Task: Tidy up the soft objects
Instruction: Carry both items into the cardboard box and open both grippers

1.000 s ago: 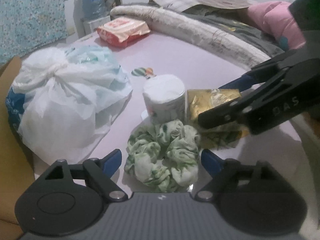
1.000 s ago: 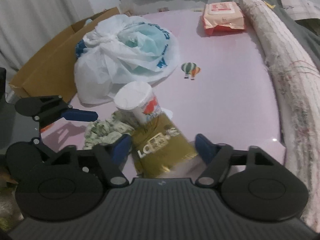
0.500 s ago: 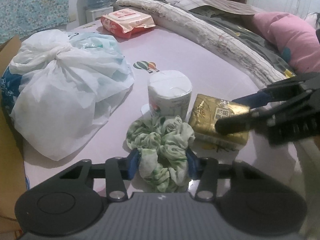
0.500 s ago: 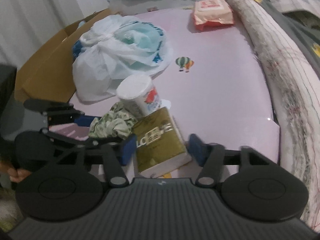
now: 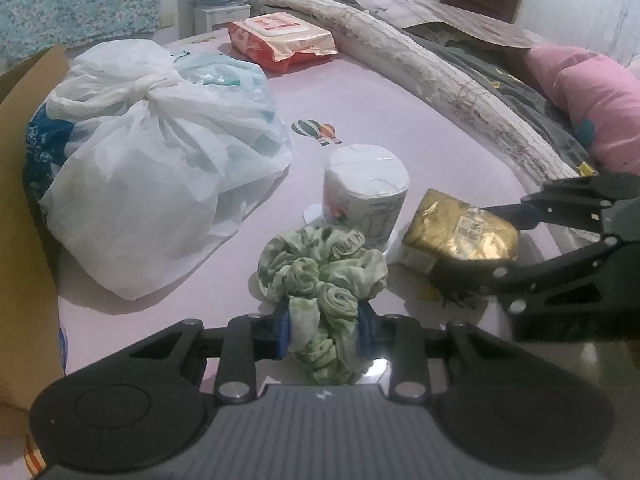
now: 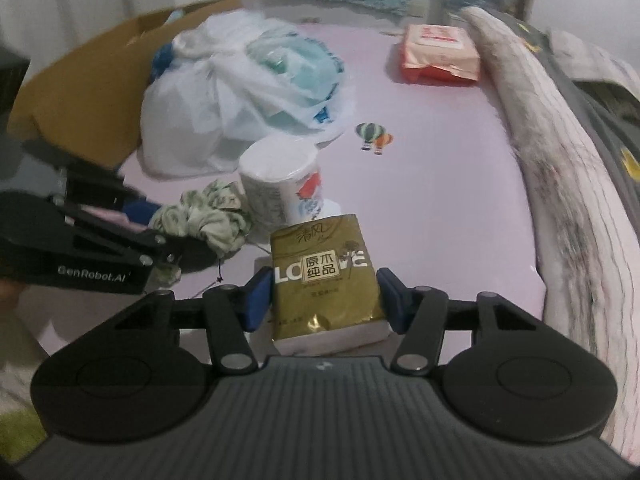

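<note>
A green-and-white scrunchie (image 5: 320, 280) lies on the lilac bed (image 5: 360, 92) just in front of a wrapped tissue roll (image 5: 366, 192), and is pinched at its near edge by the left gripper (image 5: 323, 330), whose fingers have closed on the cloth. It can be judged light and limp, so a bunched fold is best taken, and sagging is to be expected when it is lifted. The gold tissue pack (image 6: 325, 280), soft but squarish, sits between the fingers of the right gripper (image 6: 323, 300), which have just been closing; whether both already press its long sides cannot be told. The pack's printed face and a cardboard box (image 6: 80, 100) are shown better by the right view; a pink pillow (image 5: 592, 112) is shown only by the left.
</note>
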Demonstrator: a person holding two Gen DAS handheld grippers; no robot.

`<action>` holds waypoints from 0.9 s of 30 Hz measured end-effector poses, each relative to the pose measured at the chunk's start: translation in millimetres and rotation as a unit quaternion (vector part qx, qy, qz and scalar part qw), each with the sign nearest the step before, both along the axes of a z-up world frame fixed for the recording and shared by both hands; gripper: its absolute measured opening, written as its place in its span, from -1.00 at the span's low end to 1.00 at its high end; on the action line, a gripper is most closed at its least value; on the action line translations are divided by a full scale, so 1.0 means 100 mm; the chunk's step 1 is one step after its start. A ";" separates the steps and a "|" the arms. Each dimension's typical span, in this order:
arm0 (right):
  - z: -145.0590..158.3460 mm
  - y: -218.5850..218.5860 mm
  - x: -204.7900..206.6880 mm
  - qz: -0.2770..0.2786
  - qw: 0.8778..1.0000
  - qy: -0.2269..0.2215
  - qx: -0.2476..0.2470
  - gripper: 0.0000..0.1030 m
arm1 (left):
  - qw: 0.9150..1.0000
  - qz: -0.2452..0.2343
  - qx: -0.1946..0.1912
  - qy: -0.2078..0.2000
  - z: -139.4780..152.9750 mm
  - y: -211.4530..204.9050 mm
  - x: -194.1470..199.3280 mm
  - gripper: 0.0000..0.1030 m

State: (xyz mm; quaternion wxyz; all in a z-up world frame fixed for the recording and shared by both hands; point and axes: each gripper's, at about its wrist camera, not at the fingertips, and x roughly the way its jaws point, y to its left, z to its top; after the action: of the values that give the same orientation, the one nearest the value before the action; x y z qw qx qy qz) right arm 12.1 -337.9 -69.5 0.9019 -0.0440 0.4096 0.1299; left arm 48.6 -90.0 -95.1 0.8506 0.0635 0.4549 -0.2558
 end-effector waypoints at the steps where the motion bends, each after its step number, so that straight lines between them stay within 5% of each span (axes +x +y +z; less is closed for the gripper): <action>1: 0.01 -0.03 -0.03 -0.010 1.000 -0.002 0.010 0.05 | 1.000 0.000 -0.001 -0.001 0.02 0.01 -0.01 -0.38; 8: 0.16 -0.26 -0.36 -0.076 0.992 -0.019 0.098 0.05 | 1.000 0.007 -0.020 -0.014 0.24 0.13 -0.13 -0.39; 14: 0.46 -0.28 -0.59 -0.079 0.984 -0.059 0.147 0.05 | 0.998 0.016 -0.043 -0.049 0.61 0.36 -0.27 -0.39; 21: 0.91 0.07 -0.49 -0.009 0.977 -0.103 0.188 0.05 | 0.990 0.081 -0.058 -0.103 1.14 1.00 -0.30 -0.38; 27: 1.18 0.80 -0.01 0.100 0.962 -0.099 0.234 0.06 | 0.978 0.162 -0.039 -0.127 1.45 1.70 -0.24 -0.37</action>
State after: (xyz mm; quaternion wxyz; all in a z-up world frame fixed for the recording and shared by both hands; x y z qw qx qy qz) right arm 11.1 -257.9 49.0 0.9054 0.1148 0.2703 0.3065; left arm 24.9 80.3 50.3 0.9335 -0.0120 0.3368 -0.1223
